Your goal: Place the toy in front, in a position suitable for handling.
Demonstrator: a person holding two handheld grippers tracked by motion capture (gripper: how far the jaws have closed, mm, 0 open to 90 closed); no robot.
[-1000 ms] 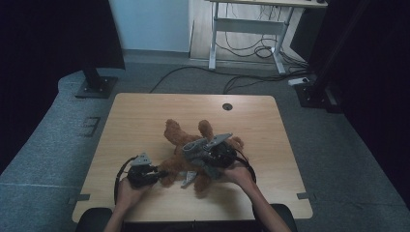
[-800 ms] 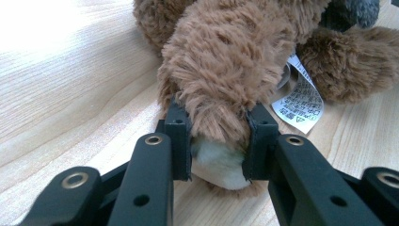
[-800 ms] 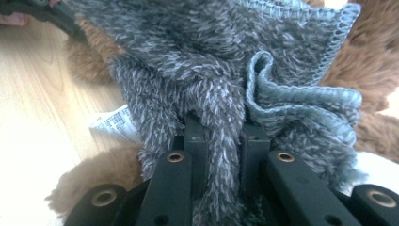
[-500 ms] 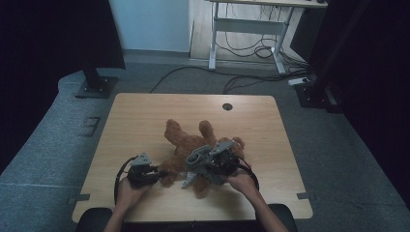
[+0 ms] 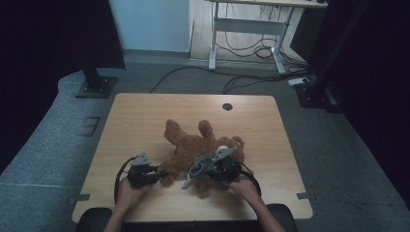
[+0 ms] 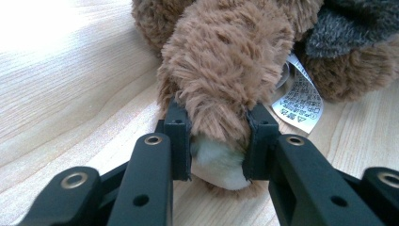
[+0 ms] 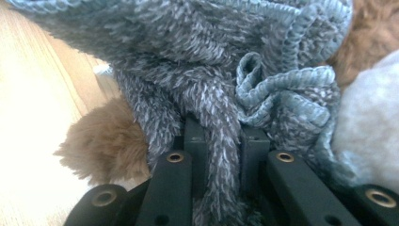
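A brown teddy [image 5: 193,147] lies near the middle of the table [image 5: 145,116], legs pointing to the far side. At the teddy's left, the left gripper [image 6: 217,141] has its jaws pressed on a furry paw [image 6: 226,84] with a white sole, and a white label [image 6: 299,101] lies just right of that paw. At the teddy's right, over its near end, the right gripper [image 7: 223,141] pinches a fold of grey knit [image 7: 211,70], jaws narrow.
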